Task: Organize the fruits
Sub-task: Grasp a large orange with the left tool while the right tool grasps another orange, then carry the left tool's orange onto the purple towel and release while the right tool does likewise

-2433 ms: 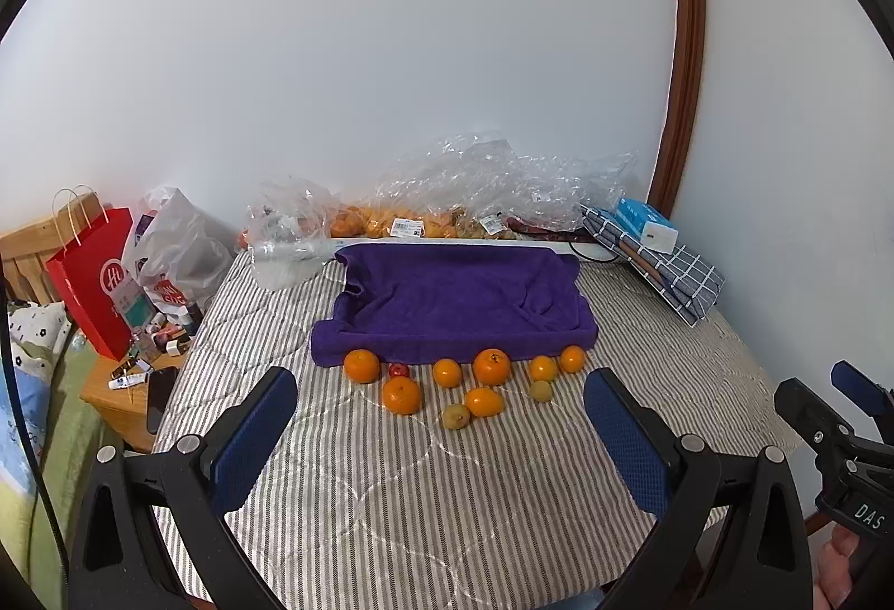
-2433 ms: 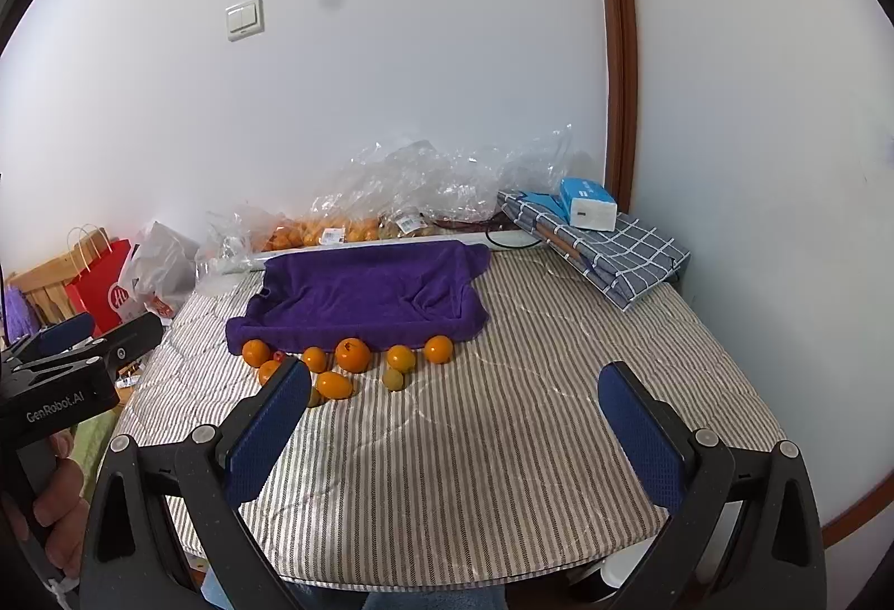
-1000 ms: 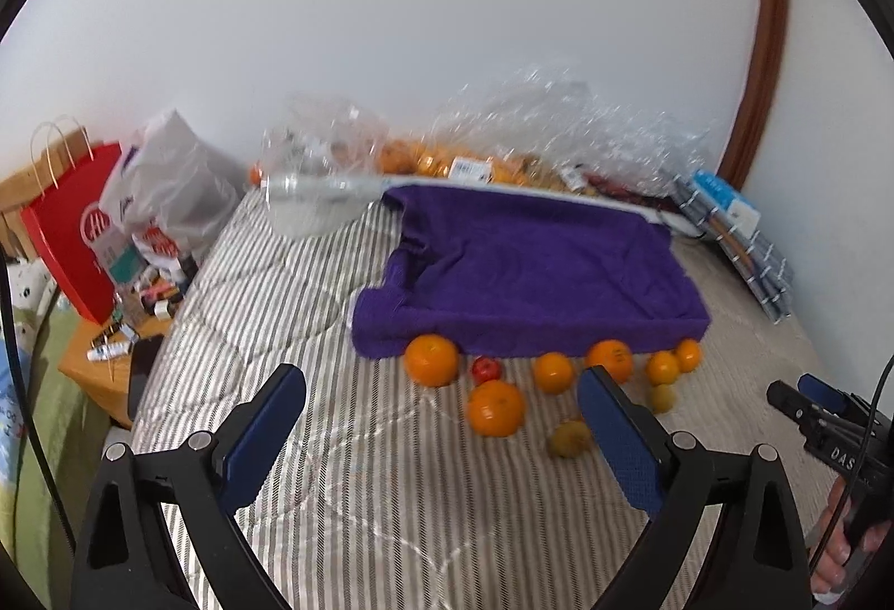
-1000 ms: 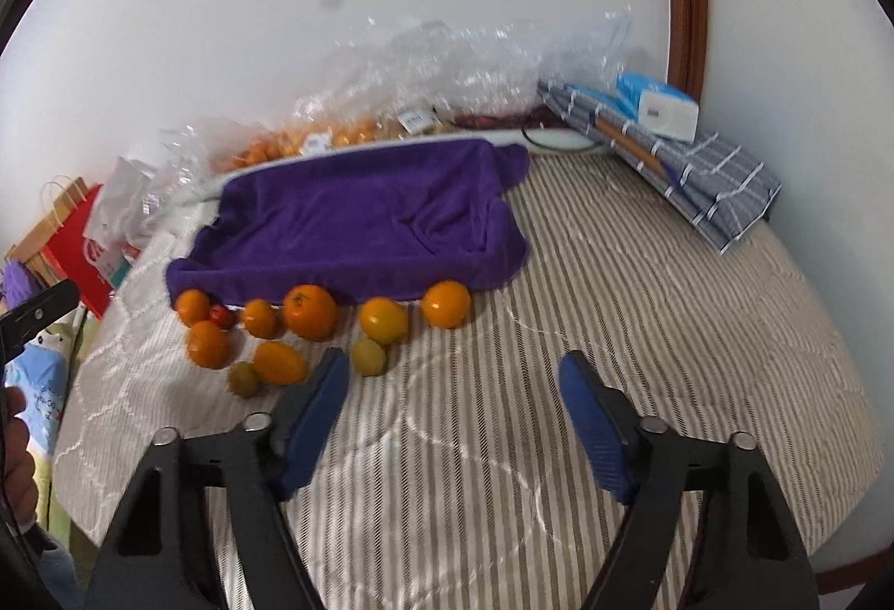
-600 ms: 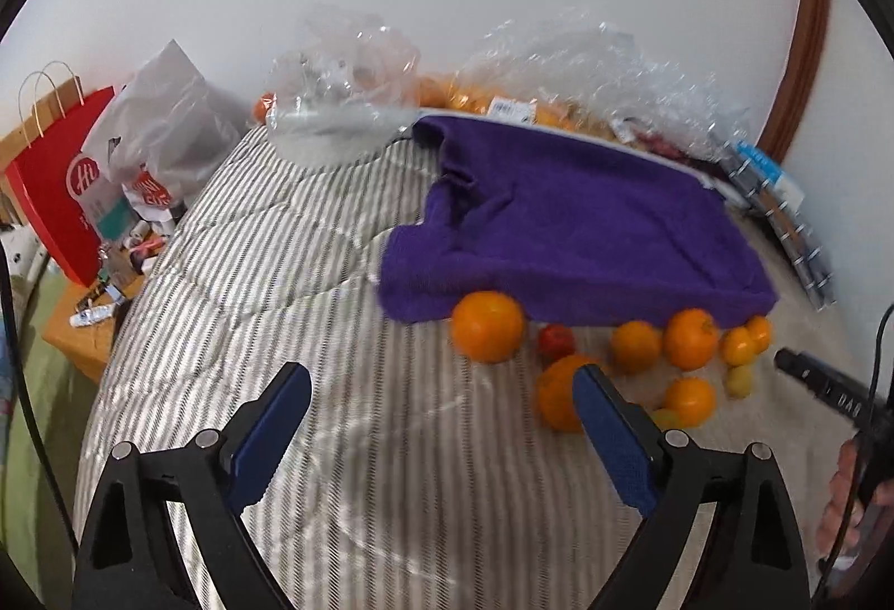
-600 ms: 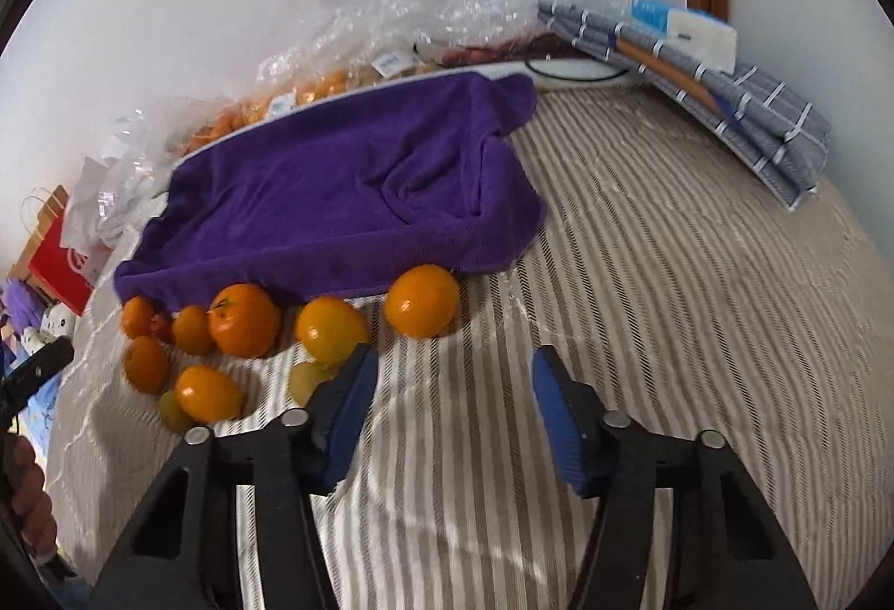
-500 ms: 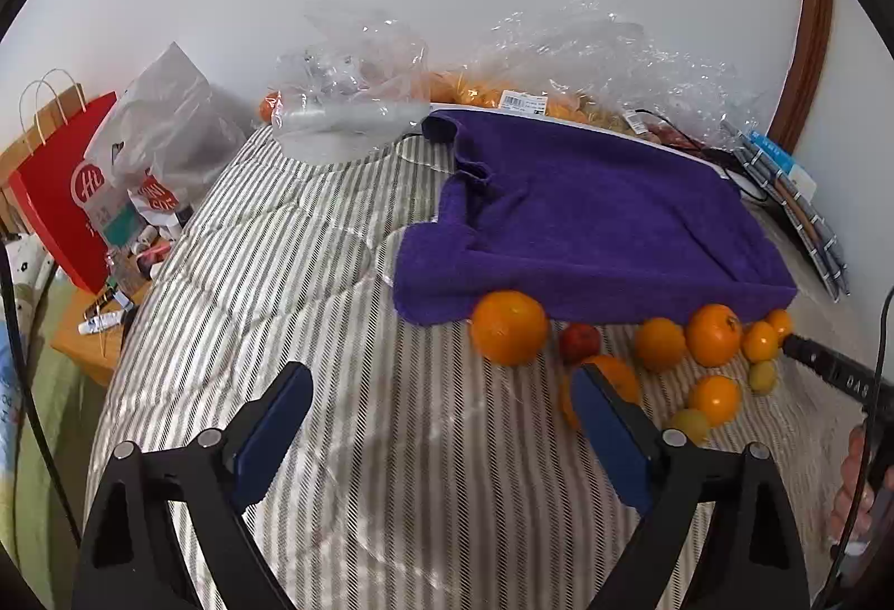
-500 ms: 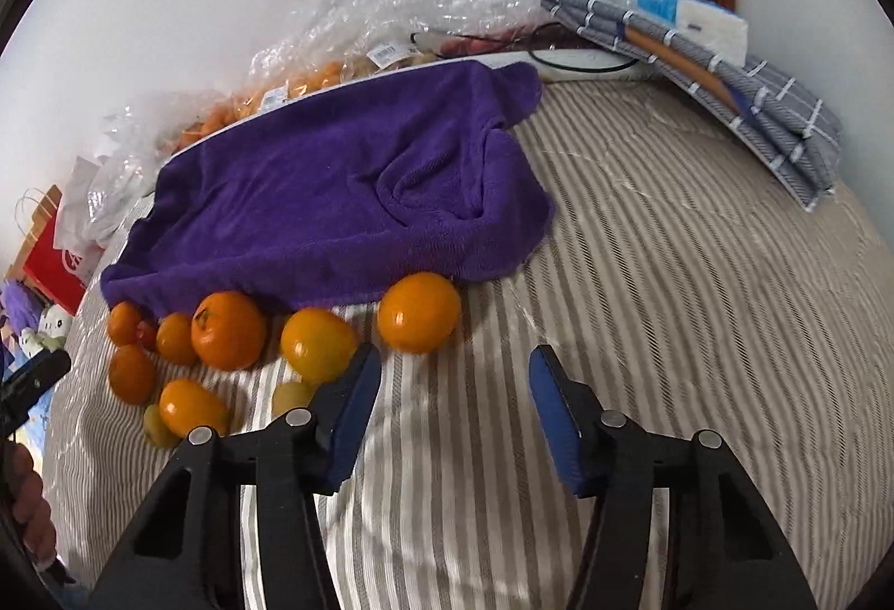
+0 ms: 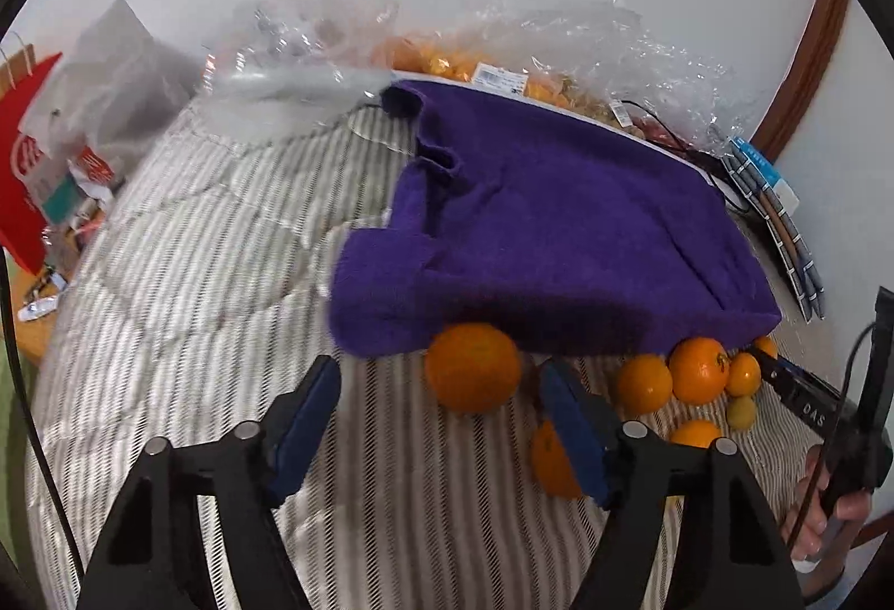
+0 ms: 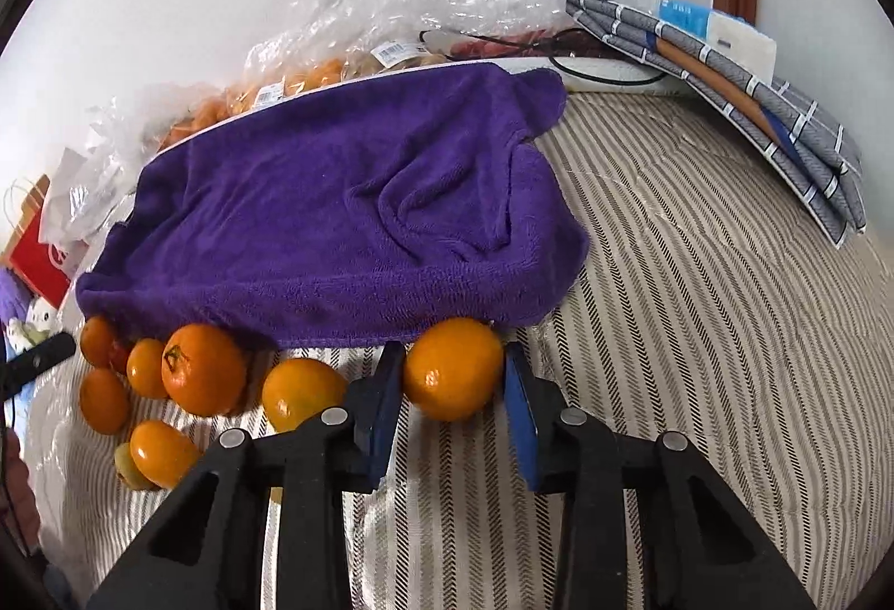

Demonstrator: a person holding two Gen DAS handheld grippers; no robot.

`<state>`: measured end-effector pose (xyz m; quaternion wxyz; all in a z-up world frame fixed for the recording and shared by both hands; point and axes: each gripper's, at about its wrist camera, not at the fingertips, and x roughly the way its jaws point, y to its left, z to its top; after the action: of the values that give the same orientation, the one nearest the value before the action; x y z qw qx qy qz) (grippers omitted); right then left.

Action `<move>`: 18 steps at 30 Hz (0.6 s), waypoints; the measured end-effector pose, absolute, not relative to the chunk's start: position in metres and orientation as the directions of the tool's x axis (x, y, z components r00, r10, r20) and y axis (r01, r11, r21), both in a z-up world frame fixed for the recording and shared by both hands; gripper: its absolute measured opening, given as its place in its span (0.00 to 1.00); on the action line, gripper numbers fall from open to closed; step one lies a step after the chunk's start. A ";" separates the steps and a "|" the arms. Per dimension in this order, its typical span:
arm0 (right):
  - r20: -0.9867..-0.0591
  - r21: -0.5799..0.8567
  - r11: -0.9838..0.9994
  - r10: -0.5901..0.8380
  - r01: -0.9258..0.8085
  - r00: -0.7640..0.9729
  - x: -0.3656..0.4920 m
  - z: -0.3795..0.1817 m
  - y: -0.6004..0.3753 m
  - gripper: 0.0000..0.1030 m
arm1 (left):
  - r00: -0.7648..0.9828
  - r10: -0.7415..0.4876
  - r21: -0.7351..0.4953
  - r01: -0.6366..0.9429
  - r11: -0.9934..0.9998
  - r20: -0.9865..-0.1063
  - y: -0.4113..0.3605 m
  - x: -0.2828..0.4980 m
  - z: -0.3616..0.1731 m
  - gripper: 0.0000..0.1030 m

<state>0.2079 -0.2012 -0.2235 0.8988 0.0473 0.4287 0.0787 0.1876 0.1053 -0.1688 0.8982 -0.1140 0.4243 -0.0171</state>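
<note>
So the striped bed cover carries everything, with a purple towel spread toward its far edge and a row of fruit along the towel's near hem. The right gripper is already straddling the orange at the right end of the row. It sits dead ahead between the blue pads, jaws narrowing; the left pad looks about touching the skin, the right one shows a sliver of gap. It's round, so no long axis to line up. The left gripper is half wide and closing, with the orange at the left end of the row just past its tips, slightly right of center, not gripped.
</note>
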 end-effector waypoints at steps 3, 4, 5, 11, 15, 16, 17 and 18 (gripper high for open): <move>-0.757 0.129 0.986 0.168 -0.108 0.631 0.203 -0.223 -0.203 0.34 | 0.623 -0.139 -0.218 -0.052 0.975 -0.770 0.103 0.194 -0.174 0.60; -0.754 0.125 0.986 0.166 -0.108 0.636 0.201 -0.223 -0.203 0.34 | 0.619 -0.149 -0.228 -0.051 0.972 -0.772 0.102 0.195 -0.177 0.58; -0.751 0.128 0.986 0.167 -0.108 0.639 0.200 -0.222 -0.204 0.34 | 0.615 -0.162 -0.242 -0.048 0.969 -0.772 0.103 0.197 -0.179 0.57; -0.710 0.159 0.981 0.194 -0.114 0.677 0.192 -0.218 -0.210 0.34 | 0.610 -0.232 -0.317 -0.033 0.948 -0.757 0.107 0.200 -0.188 0.38; -0.682 0.170 0.976 0.217 -0.138 0.699 0.187 -0.214 -0.209 0.34 | 0.622 -0.242 -0.338 -0.038 0.940 -0.744 0.112 0.196 -0.189 0.37; -0.675 0.173 0.975 0.218 -0.136 0.705 0.185 -0.213 -0.210 0.34 | 0.629 -0.237 -0.335 -0.040 0.941 -0.740 0.112 0.194 -0.188 0.37; -0.669 0.181 0.974 0.224 -0.137 0.709 0.184 -0.212 -0.211 0.34 | 0.638 -0.231 -0.332 -0.042 0.942 -0.734 0.112 0.193 -0.187 0.37; -0.661 0.192 0.971 0.235 -0.142 0.713 0.183 -0.211 -0.213 0.34 | 0.643 -0.224 -0.328 -0.044 0.944 -0.732 0.114 0.192 -0.186 0.37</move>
<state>0.1834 -0.2128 -0.2110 0.9232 0.0637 0.3650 0.1020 0.1922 0.1138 -0.1859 0.8922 -0.1597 0.4193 -0.0507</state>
